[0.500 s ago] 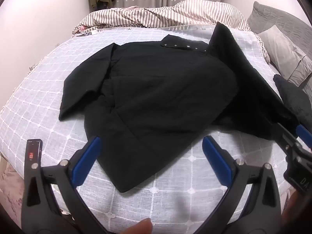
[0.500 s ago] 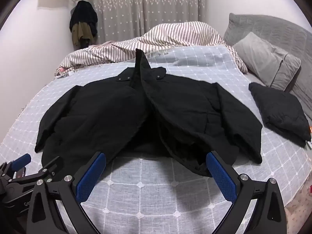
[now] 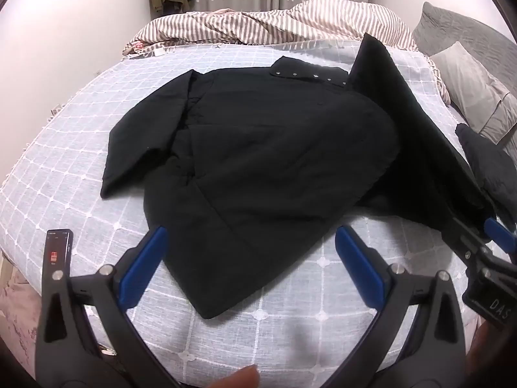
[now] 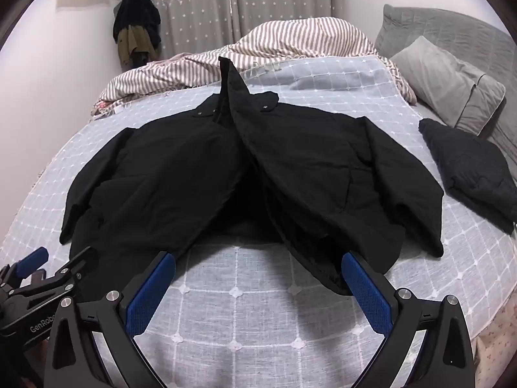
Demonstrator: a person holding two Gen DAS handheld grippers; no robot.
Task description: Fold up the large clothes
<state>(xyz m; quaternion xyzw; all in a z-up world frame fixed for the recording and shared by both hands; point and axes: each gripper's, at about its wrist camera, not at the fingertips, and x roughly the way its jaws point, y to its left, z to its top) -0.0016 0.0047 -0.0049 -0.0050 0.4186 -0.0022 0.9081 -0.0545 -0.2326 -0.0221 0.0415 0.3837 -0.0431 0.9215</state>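
Jacket (image 4: 200, 174) spread on bed (image 4: 252, 297), unfolded.
Both grippers, left (image 3: 248, 268) and right (image 4: 258, 287), hung wide open and empty at its hem; its long axis ran straight away from them, raised front panel nearer the right.

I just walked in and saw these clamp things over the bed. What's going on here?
A person holding two hand-held grippers is folding a big black jacket spread on the bed. The left gripper and right gripper are both open and grip nothing, poised near the jacket's hem. One front panel stands up in a ridge. Another dark garment already lies folded beside it.
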